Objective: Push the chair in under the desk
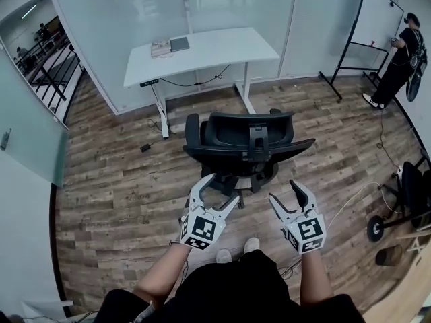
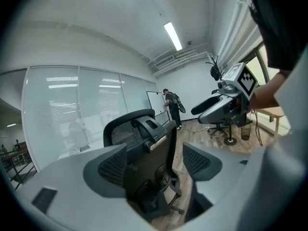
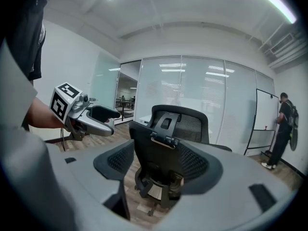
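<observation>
The white desk (image 1: 202, 52) sits in the upper centre of the frame. The black chair (image 1: 246, 143) stands mid-frame, well apart from the desk, with its backrest running left to right and facing the person. Just below it, the left gripper (image 1: 219, 192) and right gripper (image 1: 284, 192) are raised toward the backrest, about equally near. Both have their jaws wide apart and clamp nothing.

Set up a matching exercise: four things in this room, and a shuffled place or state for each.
1. chair
2. desk
3. whiteboard
4. left gripper

A. by the glass wall
B. open, holding nothing
C. far right of the room
D. pulled out, mid-room

Pairs: 1-D, 2-A, 3-C, 4-B
</observation>
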Motion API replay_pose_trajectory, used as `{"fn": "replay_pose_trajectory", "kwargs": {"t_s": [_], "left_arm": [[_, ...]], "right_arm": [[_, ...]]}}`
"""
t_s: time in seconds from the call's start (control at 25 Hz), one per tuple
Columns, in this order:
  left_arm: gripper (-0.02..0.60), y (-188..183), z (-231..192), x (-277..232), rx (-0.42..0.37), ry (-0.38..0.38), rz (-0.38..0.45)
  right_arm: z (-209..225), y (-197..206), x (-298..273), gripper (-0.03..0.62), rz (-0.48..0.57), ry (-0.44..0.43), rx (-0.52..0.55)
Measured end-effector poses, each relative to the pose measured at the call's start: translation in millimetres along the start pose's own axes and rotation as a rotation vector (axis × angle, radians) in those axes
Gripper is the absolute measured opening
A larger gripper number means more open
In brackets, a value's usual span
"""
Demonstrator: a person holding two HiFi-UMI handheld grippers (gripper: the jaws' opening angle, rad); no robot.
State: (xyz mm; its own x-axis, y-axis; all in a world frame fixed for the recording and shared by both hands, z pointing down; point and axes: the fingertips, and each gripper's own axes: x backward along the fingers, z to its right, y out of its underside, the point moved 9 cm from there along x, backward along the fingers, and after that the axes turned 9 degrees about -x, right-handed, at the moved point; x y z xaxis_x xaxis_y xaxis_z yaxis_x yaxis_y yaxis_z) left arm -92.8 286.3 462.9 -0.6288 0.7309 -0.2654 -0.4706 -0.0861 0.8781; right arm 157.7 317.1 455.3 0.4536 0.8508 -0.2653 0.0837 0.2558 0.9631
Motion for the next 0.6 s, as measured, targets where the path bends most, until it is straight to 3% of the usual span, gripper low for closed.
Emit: {"fn": "replay_pose_trajectory", "kwargs": {"t_s": [0.4, 0.6], "left_arm": [[0.376, 12.8, -15.9, -26.2, 0.085, -0.043, -0.04], [0.376, 8.9, -24.6, -43.3, 0.134, -0.029, -0.028]], "right_arm": [[18.0, -0.6, -34.0, 0.301, 0.003, -0.023, -0.026], [31.6, -3.9, -55.6, 0.302, -0.005, -0.064, -0.037]]}}
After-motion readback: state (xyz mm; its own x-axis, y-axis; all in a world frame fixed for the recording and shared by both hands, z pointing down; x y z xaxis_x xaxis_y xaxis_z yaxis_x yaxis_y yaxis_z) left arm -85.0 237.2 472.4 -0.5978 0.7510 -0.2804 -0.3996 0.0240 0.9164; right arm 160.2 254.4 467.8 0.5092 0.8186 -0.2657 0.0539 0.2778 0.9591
